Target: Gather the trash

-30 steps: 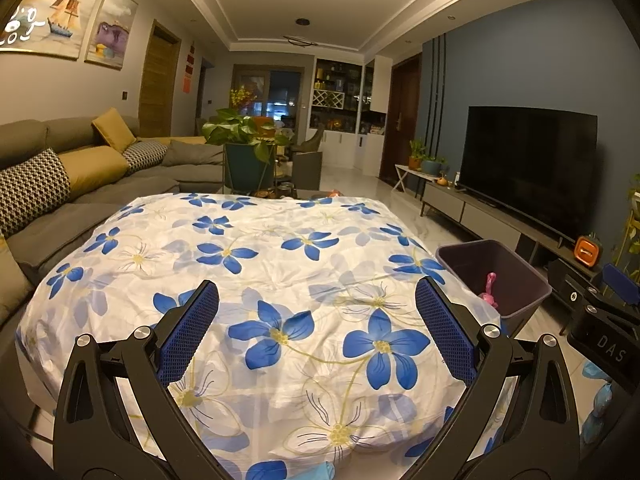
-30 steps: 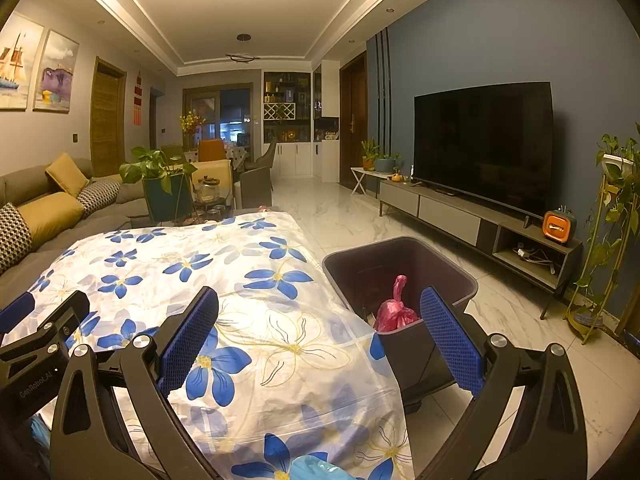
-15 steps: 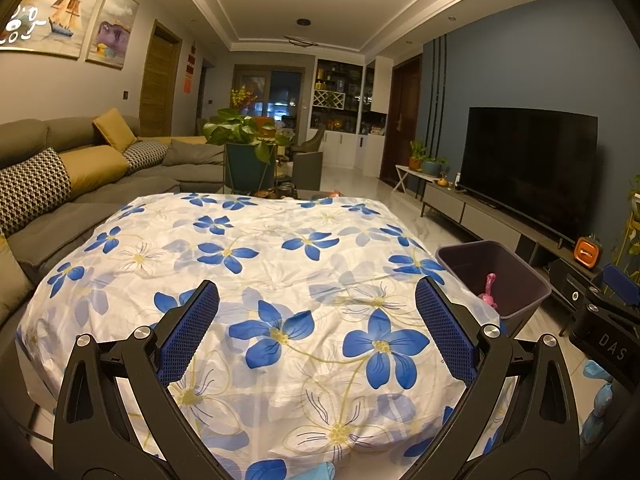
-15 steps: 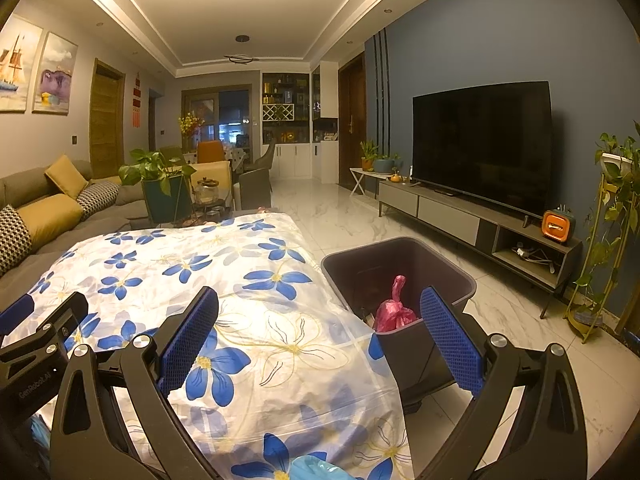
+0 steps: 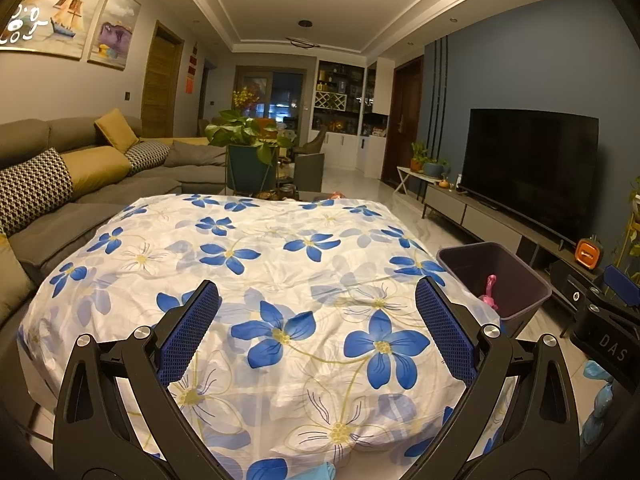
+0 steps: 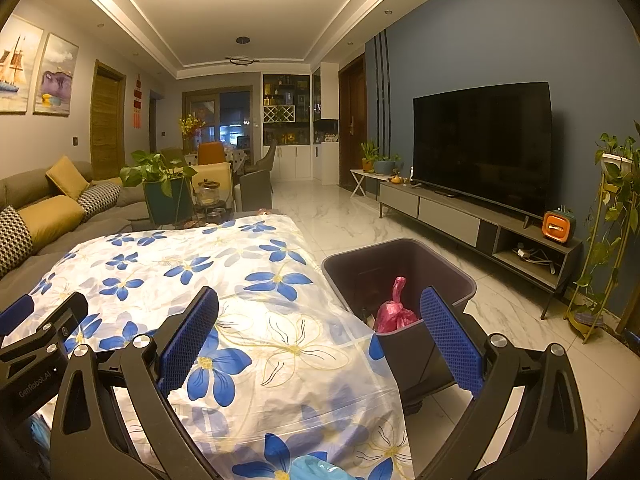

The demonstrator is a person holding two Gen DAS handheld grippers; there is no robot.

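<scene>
- The left gripper point(image 5: 316, 328) hangs above the flowered cloth point(image 5: 280, 264) with its fingers spread wide and nothing between them; the right gripper point(image 6: 320, 336) is the same, wide and empty, with the bin edge showing in its gap.
- The trash that can be seen is a pink tied bag point(image 6: 394, 312), and it lies already inside the dark bin point(image 6: 452, 276), which stands on the floor just beside the right edge of the covered table.
- A light blue crumpled thing point(image 6: 316, 468) shows at the bottom edge of the right view, near the front of the cloth; it may be trash to pick up, but too little of it is visible to tell.
- Risk: if a gripper reaches for that piece low at the front, the fingers could pinch the loose cloth together with it and drag the cloth off the table.
- Risk: the two grippers are close side by side, so a quick turn of one could knock the other.
- Risk: a drop from too far left could land on the cloth and not in the bin, because the bin mouth is lower than the table top.
- Around: a grey sofa point(image 5: 60, 200) on the left, a potted plant point(image 5: 248, 148) behind the table, a television point(image 6: 480, 140) on a low cabinet on the right. None of them stands between the grippers and the bin.
</scene>
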